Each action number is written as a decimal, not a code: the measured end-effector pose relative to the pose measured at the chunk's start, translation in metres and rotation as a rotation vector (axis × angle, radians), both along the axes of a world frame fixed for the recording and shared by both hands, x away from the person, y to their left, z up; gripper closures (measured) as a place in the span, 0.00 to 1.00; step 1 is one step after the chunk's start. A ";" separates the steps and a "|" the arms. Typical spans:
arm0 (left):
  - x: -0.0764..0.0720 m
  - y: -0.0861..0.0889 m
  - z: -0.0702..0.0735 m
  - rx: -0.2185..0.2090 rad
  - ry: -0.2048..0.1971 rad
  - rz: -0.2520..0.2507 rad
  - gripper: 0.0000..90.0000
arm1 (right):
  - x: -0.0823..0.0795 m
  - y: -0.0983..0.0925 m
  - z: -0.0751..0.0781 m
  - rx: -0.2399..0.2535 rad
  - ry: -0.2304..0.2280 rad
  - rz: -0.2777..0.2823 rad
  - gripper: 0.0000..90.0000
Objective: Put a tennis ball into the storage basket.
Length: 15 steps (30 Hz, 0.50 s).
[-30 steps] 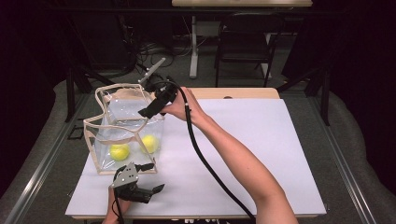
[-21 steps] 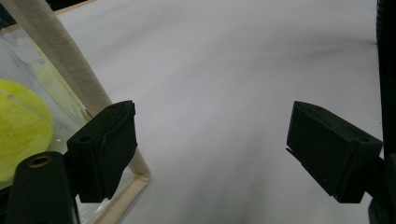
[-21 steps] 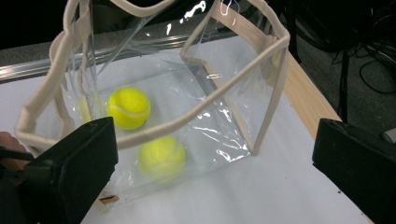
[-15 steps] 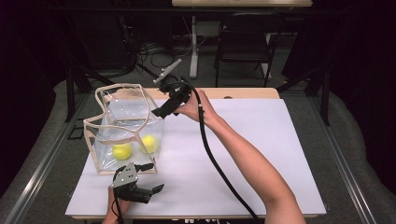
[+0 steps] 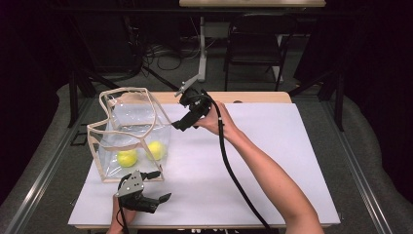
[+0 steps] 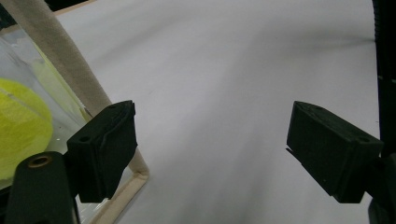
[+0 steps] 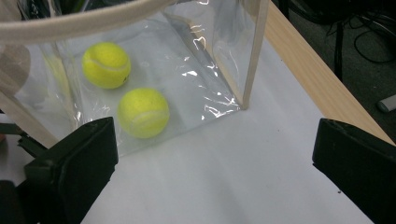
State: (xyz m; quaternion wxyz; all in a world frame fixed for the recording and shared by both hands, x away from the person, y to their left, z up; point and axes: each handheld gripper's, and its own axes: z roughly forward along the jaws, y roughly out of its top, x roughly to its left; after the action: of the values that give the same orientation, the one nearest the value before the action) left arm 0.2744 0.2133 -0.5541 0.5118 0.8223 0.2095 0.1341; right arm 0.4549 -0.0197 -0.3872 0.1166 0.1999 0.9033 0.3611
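High view first: the clear bag (image 5: 130,134) with tan trim stands at the left of the frame on the white table cover (image 5: 272,161), mouth up, with two tennis balls (image 5: 127,157) sitting on its floor toward the lower part. The right gripper (image 5: 181,125) is up near the middle of the frame, just off the bag's right edge, jaws apart and holding nothing, aimed left and down at the bag. The left gripper (image 5: 158,186) sits at the bottom left of the frame, right below the bag's lower corner, also spread open and empty.

Left gripper view: both black jaws are wide apart with bare white cover between them. The bag's tan corner seam (image 6: 70,74) runs down the left of the frame and seems to touch or just clear the left jaw, can't tell which. A slice of a yellow ball (image 6: 21,126) shows behind the plastic at far left.

Right gripper view: jaws open at the lower corners, nothing gripped. The bag fills the upper left, its rim band (image 7: 84,21) arcs across the top, and both balls lie inside.

My read: the bag lies to the frame-left of both grippers, and the left one is nearer to the bag's base, while the right one is better placed for the rim.
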 end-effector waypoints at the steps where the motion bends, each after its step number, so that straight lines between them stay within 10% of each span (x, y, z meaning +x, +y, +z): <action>1: 0.000 0.000 0.000 -0.004 0.000 0.001 0.18 | -0.001 -0.002 -0.002 -0.002 0.001 0.000 0.00; 15: 0.000 0.000 0.000 0.001 -0.004 0.007 0.18 | -0.014 -0.021 -0.020 -0.010 -0.007 -0.013 0.00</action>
State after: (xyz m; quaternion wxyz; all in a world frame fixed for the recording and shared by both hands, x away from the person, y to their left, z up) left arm 0.2740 0.2130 -0.5540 0.5114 0.8215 0.2115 0.1375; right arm 0.4406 -0.0409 -0.4070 0.1231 0.2039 0.9034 0.3565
